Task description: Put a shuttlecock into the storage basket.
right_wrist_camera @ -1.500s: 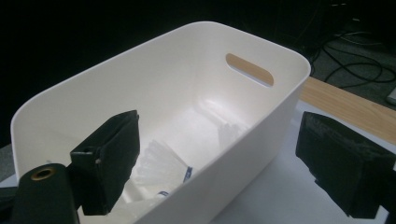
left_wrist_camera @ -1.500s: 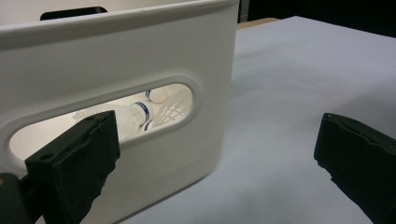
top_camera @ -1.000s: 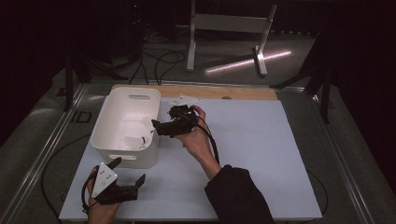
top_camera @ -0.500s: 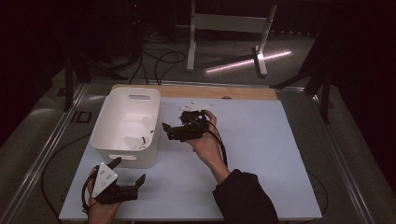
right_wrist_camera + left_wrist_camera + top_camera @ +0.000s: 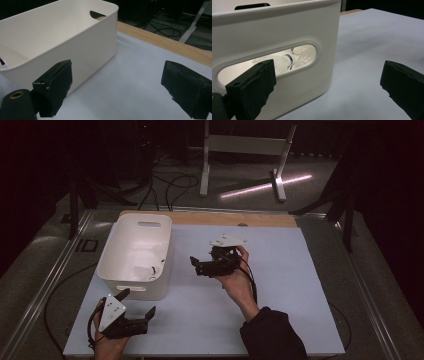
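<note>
Inside 1 white bin (image 5: 115, 262) lie shuttlecocks (image 5: 294, 58); at least 2 show through its handle slot. Just right of it, the right gripper (image 5: 196, 265) gapes wide and empty; the left gripper (image 5: 137, 306), near its front wall, likewise.

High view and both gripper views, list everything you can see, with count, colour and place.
bin: one, white, left part of the mat
shuttlecocks: at least two, white with blue bands, inside the bin, seen through its handle slot
mat: one, pale blue-grey, covering the table
wooden strip: one, tan, along the far edge
stand: one, white metal, on the floor beyond
left gripper: one, black, fingers open, near the bin's front
right gripper: one, black, fingers open, right of the bin
</note>
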